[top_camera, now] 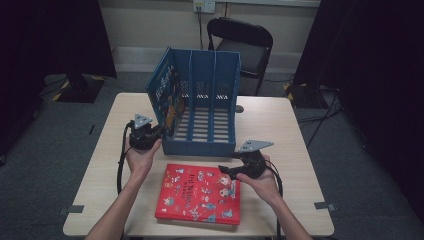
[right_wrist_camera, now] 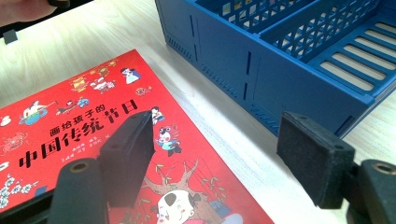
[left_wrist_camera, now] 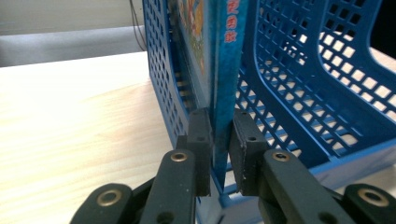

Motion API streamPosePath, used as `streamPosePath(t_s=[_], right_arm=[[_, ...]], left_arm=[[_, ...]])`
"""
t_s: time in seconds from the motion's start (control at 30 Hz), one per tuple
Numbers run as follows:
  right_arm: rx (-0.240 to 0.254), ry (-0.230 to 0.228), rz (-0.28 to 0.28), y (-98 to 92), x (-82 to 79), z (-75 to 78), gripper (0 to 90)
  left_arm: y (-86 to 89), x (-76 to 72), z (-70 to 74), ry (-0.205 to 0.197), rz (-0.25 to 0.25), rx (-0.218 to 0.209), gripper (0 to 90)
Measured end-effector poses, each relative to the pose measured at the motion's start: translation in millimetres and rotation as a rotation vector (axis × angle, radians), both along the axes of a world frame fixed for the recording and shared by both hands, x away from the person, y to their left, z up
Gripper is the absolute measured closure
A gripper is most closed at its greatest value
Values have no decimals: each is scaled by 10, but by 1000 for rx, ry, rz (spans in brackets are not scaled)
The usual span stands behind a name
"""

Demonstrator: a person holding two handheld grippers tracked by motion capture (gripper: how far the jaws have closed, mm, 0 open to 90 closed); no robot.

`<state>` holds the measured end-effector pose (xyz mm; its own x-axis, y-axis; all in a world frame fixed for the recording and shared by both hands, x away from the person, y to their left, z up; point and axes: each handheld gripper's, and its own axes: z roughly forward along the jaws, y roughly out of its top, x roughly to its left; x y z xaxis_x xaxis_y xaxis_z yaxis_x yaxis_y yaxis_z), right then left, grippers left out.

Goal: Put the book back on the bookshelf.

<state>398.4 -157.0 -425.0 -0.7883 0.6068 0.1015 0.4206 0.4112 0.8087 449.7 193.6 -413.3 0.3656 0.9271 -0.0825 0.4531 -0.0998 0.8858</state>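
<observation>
A blue picture book (top_camera: 165, 95) stands upright in the leftmost slot of a blue three-slot file rack (top_camera: 212, 75) at the table's middle. My left gripper (top_camera: 161, 131) is shut on the lower part of the book's spine (left_wrist_camera: 227, 70), its pads (left_wrist_camera: 200, 135) pressing from both sides at the rack's (left_wrist_camera: 322, 93) front edge. A red picture book (top_camera: 198, 195) lies flat in front of the rack. My right gripper (top_camera: 223, 173) hovers open over that red book's (right_wrist_camera: 70, 121) upper right corner, nothing between its pads (right_wrist_camera: 314, 154), close to the rack's front wall (right_wrist_camera: 280, 79).
The light wooden table (top_camera: 280, 130) has bare room left and right of the rack. A black folding chair (top_camera: 243, 45) stands behind the table's far edge. Dark curtains hang on both sides, and cables run across the grey floor.
</observation>
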Motion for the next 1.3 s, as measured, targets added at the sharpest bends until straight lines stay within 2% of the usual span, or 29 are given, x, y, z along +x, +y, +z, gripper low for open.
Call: streamPosePath(t_s=[0.3,0.43,0.67,1.03,1.23,1.3], right_arm=[[2,-1,-1,-17,0,8,272],[0,-2,2,-11,1,5,272],[1,-2,-1,-14,0,5,272],[-1,2,0,-9,0,1,272],[1,2,0,-8,3,-4,272],[2,2,-1,-14,2,-2,272]], left_arm=[[-57,51,-9,-18,33,17,802],[-61,69,1,-10,36,23,803],[-51,102,-4,-5,37,-3,804],[-54,144,6,-3,38,5,801],[-23,142,-6,-8,23,-13,795],[-12,132,2,-6,17,-31,782]])
